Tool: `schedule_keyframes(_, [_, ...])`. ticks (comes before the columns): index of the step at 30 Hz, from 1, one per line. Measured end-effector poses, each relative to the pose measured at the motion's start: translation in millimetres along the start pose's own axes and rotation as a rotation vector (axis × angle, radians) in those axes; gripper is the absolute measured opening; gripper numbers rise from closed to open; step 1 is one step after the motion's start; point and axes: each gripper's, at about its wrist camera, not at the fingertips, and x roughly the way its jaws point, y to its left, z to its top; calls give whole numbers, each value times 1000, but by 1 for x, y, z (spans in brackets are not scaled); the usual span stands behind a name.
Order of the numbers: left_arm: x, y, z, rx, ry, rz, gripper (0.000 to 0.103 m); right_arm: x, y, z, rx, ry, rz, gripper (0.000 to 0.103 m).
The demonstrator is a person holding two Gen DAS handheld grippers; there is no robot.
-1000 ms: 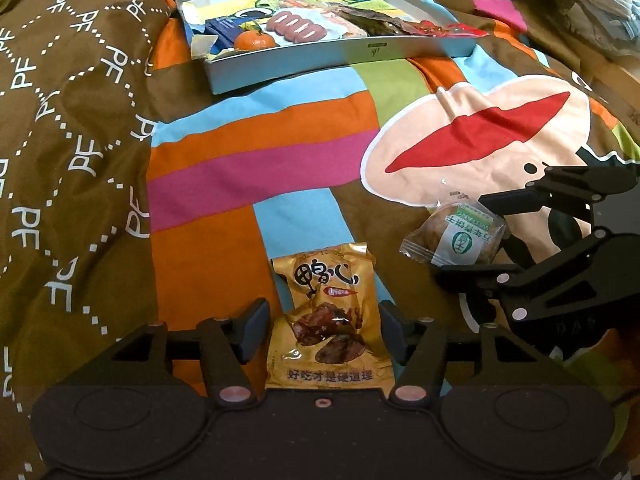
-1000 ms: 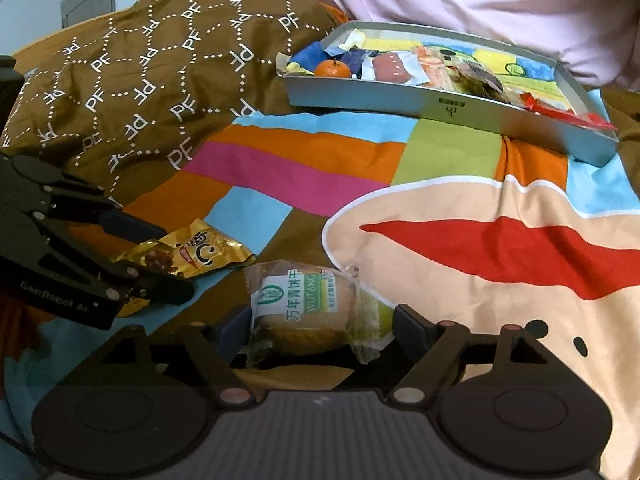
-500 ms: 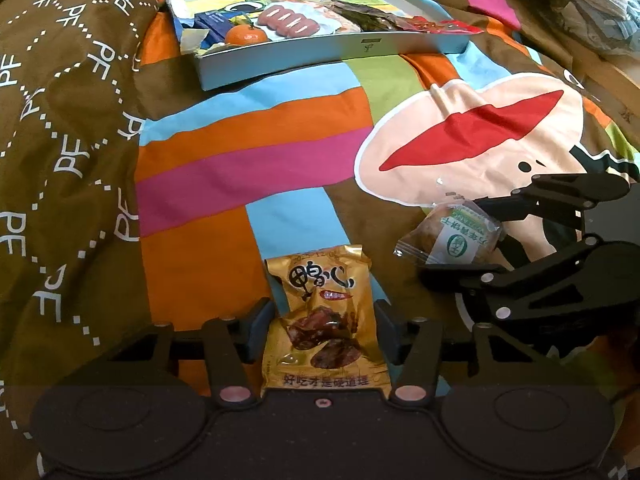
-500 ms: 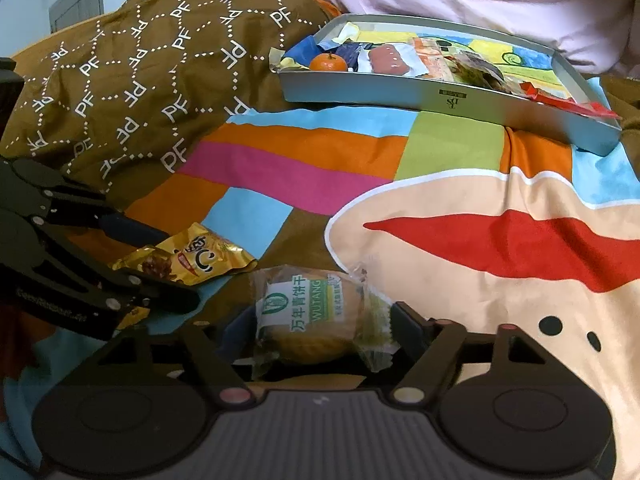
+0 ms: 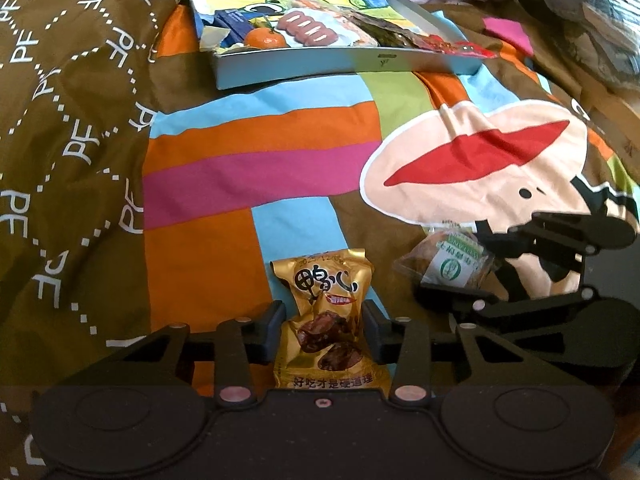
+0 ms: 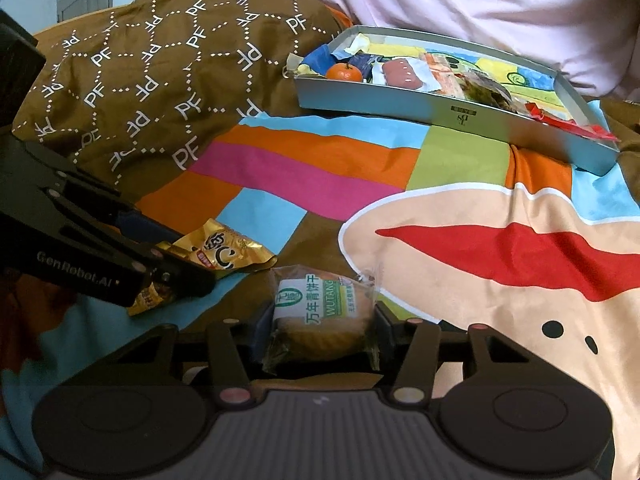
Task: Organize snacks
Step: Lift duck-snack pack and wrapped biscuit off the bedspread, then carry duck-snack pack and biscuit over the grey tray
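1. Left wrist view. The left gripper (image 5: pixel 324 330) straddles the gold snack packet (image 5: pixel 330 320), which lies on the patterned bedspread (image 5: pixel 260 160). Its jaws have just been closing: a second ago they stood clear on either side of the packet, and now the fingertips (image 5: pixel 274 322) press against its two edges and pinch the foil inward. The packet is thus gripped but not yet lifted off the cloth.

2. Left wrist view, right side. The right gripper (image 5: pixel 460 276) appears just beside, its black fingers set around the wrapped biscuit (image 5: pixel 452 264). Far off at the head of the bedspread stands the grey tray (image 5: pixel 340 68), which already holds a mandarin (image 5: pixel 264 38) and other snacks.

3. Right wrist view. The right gripper (image 6: pixel 322 328) has the wrapped biscuit (image 6: pixel 320 316) between its fingers. These jaws too have just been closing, from wide to narrow, and now bear on the wrapper's sides. The biscuit rests low on the bedspread (image 6: pixel 300 176).

4. Right wrist view, left side. The left gripper (image 6: pixel 176 260) holds the gold snack packet (image 6: pixel 216 256); the grey tray (image 6: pixel 460 116) lies well apart beyond.

5. Reading. Both grasps appear complete, so the likely next step is carrying each item to the tray.
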Motion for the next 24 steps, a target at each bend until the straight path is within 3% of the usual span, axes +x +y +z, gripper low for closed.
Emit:
schedule_keyframes(11, [-6,0,2,-55,-39,58,43,-3,4,1,-3,-2,-7,55])
schedule_keyframes(24, [-14,14,3,-155,-152,152,44,-4,12,14,-59,-48,13,55])
